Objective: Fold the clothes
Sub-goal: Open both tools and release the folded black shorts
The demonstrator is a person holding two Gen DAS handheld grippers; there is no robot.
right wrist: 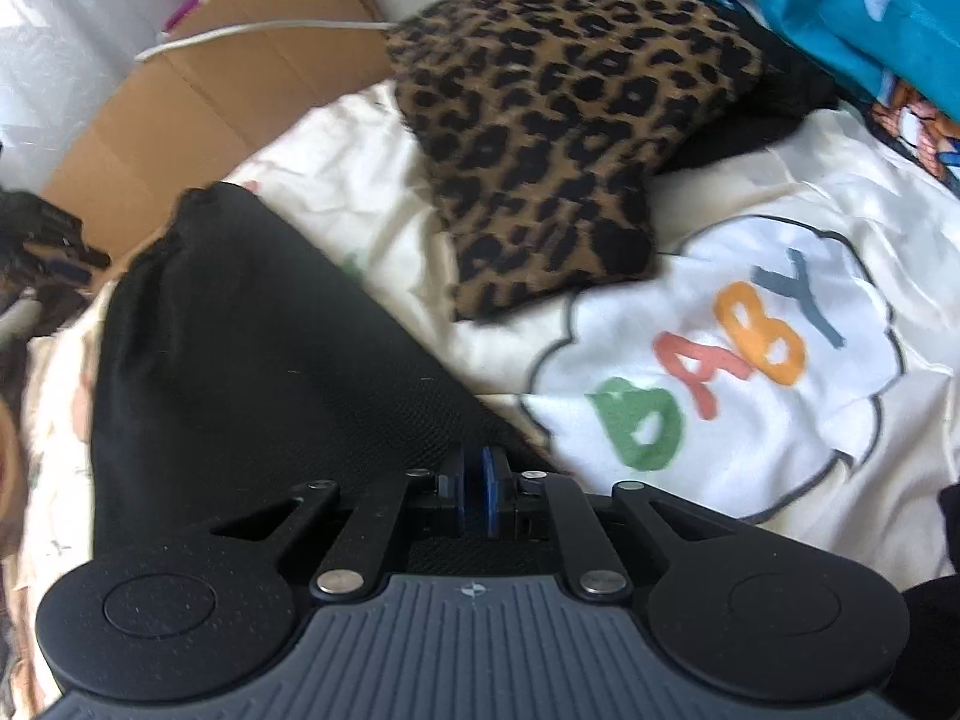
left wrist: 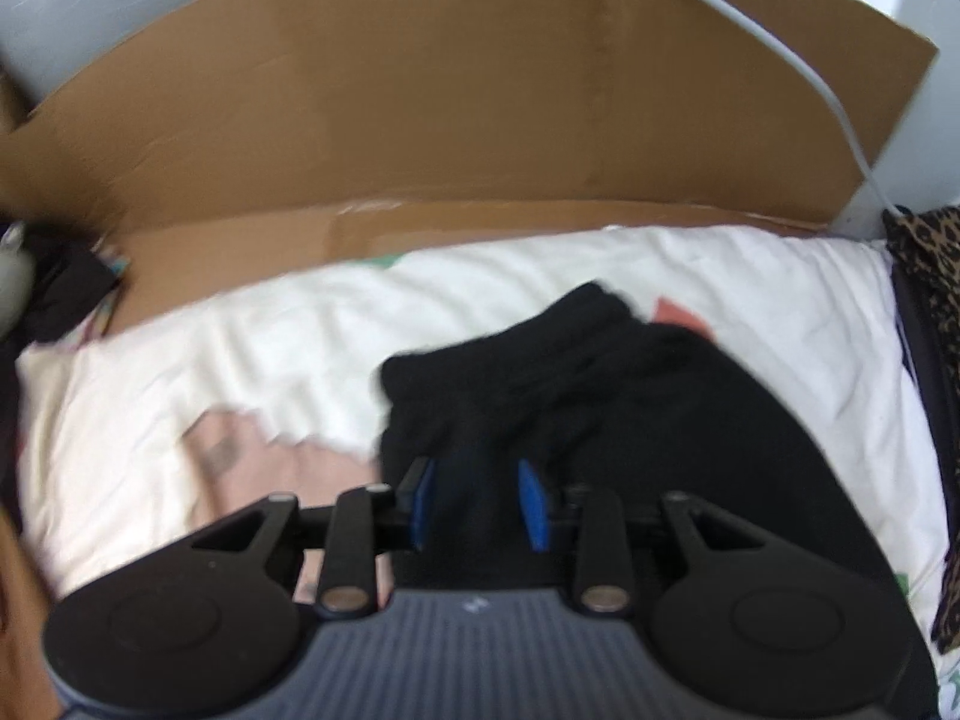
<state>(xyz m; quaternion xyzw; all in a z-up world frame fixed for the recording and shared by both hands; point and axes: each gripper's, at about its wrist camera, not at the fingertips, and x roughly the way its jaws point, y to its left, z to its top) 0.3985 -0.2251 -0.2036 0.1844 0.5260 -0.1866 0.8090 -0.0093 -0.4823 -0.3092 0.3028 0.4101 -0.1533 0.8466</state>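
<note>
A black knit garment [left wrist: 576,396] lies bunched on a cream printed bedsheet [left wrist: 180,372] spread over the bed, with a brown cardboard sheet [left wrist: 456,120] standing along the far side. The left hand-held gripper [left wrist: 478,504] sits low over the near part of the black fabric, its blue pads [left wrist: 530,501] apart with dark cloth between them; whether they press on it cannot be told through the blur. The right hand-held gripper [right wrist: 474,495] is clenched on the near right edge of the same garment [right wrist: 252,360], its pads almost touching with fabric pinched between. Just right of the garment lies a folded leopard-print cloth [right wrist: 558,138], beside a cloud print reading "BABY" [right wrist: 720,360]. A teal printed garment [right wrist: 840,6] sits at the far right.
</note>
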